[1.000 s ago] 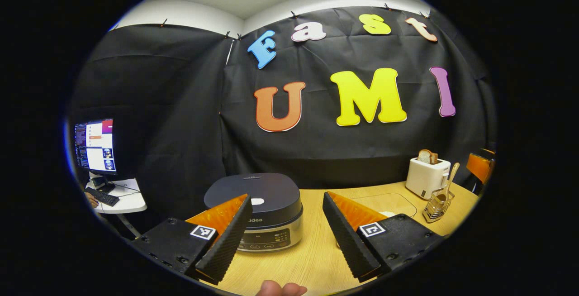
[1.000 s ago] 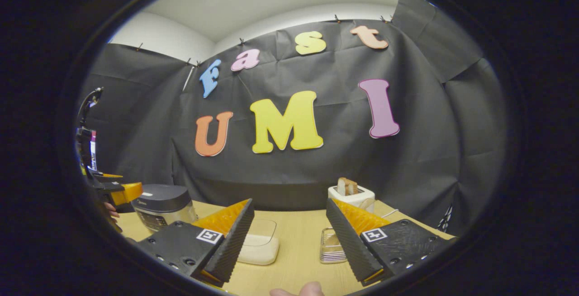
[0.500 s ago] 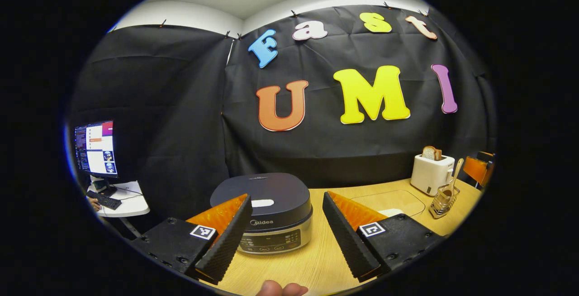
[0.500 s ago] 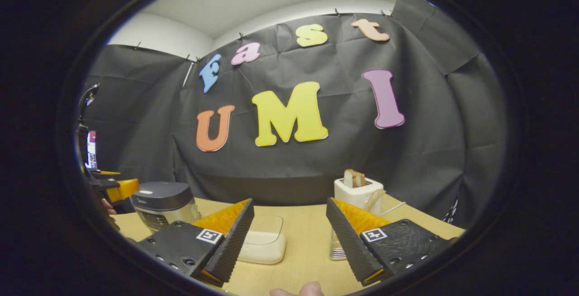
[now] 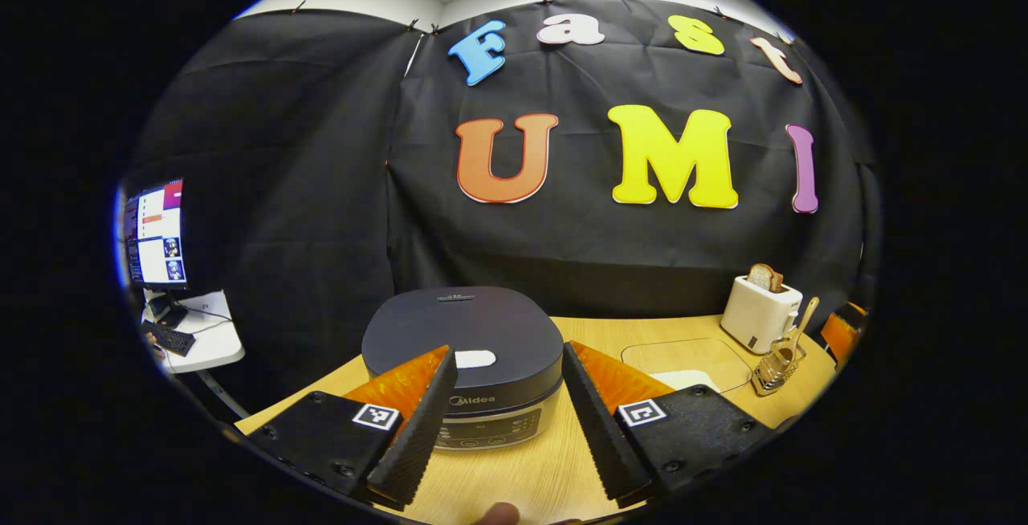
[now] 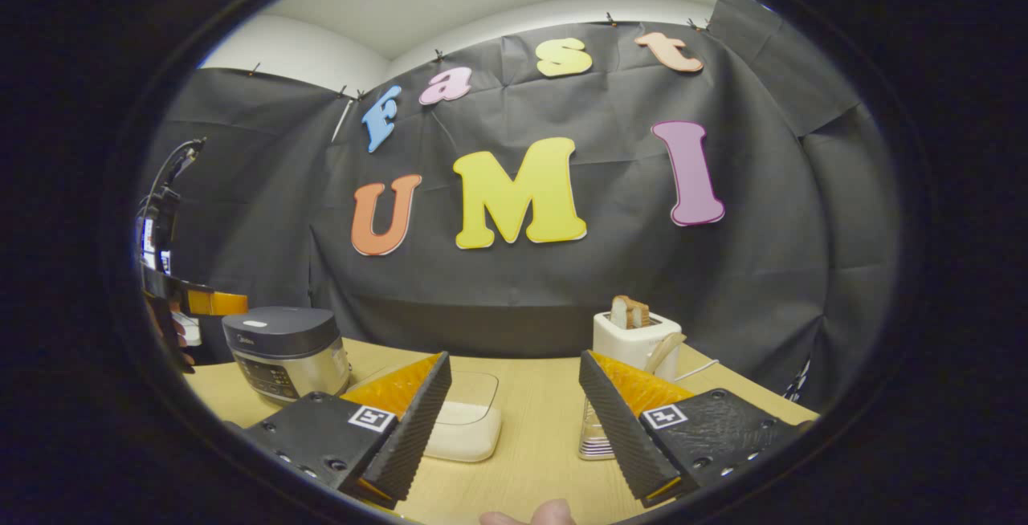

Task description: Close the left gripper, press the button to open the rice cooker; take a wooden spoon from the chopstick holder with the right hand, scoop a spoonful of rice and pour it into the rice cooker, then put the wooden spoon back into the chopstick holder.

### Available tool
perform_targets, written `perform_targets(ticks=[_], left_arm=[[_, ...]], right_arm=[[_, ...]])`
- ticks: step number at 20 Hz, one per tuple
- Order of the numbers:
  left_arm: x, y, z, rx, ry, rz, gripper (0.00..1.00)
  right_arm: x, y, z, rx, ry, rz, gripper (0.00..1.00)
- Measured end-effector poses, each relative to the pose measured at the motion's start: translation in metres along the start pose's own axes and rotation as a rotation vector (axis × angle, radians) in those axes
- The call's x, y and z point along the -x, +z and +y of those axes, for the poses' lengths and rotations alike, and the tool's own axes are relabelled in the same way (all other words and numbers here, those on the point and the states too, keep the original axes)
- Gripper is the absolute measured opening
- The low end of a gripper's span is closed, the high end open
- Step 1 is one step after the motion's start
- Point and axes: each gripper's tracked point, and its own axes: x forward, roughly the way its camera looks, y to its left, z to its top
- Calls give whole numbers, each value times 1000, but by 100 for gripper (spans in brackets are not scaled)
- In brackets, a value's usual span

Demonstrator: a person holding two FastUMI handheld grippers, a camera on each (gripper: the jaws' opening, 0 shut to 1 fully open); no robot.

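Note:
The dark rice cooker [image 5: 462,344] stands lid down right in front of my left gripper [image 5: 510,429], its white lid button [image 5: 474,359] between and just beyond the open fingers. Far right, a wire chopstick holder [image 5: 775,366] holds the wooden spoon [image 5: 800,323]. In the right gripper view, my right gripper [image 6: 514,429] is open and holds nothing. The chopstick holder [image 6: 593,433] sits partly behind its right finger, with the spoon handle [image 6: 665,348] sticking up. A white rice box [image 6: 466,433] lies between the fingers. The rice cooker [image 6: 285,348] and left gripper [image 6: 210,303] are far left.
A white toaster [image 5: 759,312] with bread stands at the back right of the wooden table [image 5: 530,473]; in the right gripper view the toaster [image 6: 634,336] is behind the holder. A monitor and keyboard on a side desk [image 5: 201,340] lie left of the table.
My left gripper has moved in over the rice cooker, now centred between its fingers, and the gap between them has narrowed a little. The right gripper has shifted only slightly.

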Motion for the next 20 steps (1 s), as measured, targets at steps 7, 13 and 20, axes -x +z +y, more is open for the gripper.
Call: perform_targets(ticks=[7, 13, 20], left_arm=[[1, 31, 12, 20, 68, 36, 65], [3, 121, 6, -77, 36, 22, 61], [-39, 32, 33, -96, 34, 405, 61]], right_arm=[[-4, 9, -5, 4, 86, -14, 92], [2, 12, -12, -2, 122, -5, 92], [12, 19, 3, -4, 132, -20, 95]])
